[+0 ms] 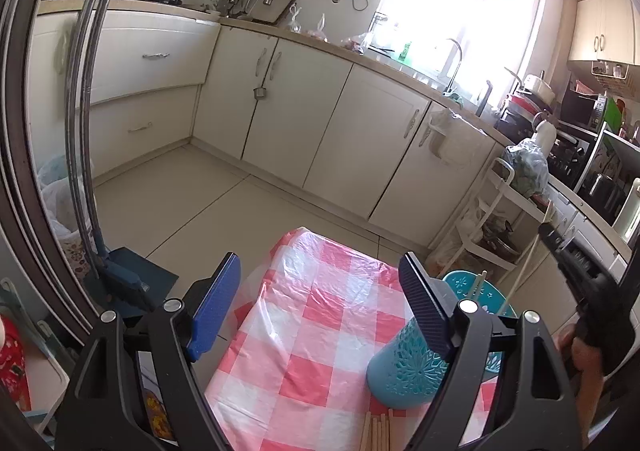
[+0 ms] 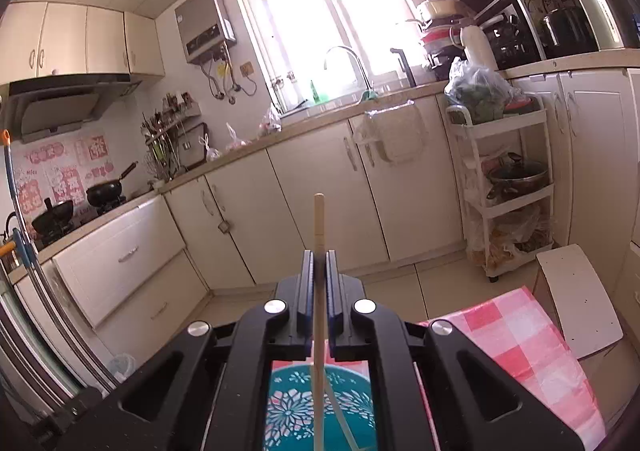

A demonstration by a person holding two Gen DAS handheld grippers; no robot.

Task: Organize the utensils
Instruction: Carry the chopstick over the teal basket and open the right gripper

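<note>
One chopstick (image 2: 319,251) is gripped upright by the right gripper (image 2: 319,263), directly above the teal holder (image 2: 296,407); the left gripper (image 1: 320,311) jaws are held open, empty, just left of it.

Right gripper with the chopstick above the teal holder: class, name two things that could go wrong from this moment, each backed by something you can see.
1. The right gripper pinches the chopstick on a narrow stretch only; the long stick could pivot or slip and miss the teal holder.
2. The left gripper stands open and does not brace the holder, so a knock might tip it on the slick plastic-covered tablecloth.
</note>
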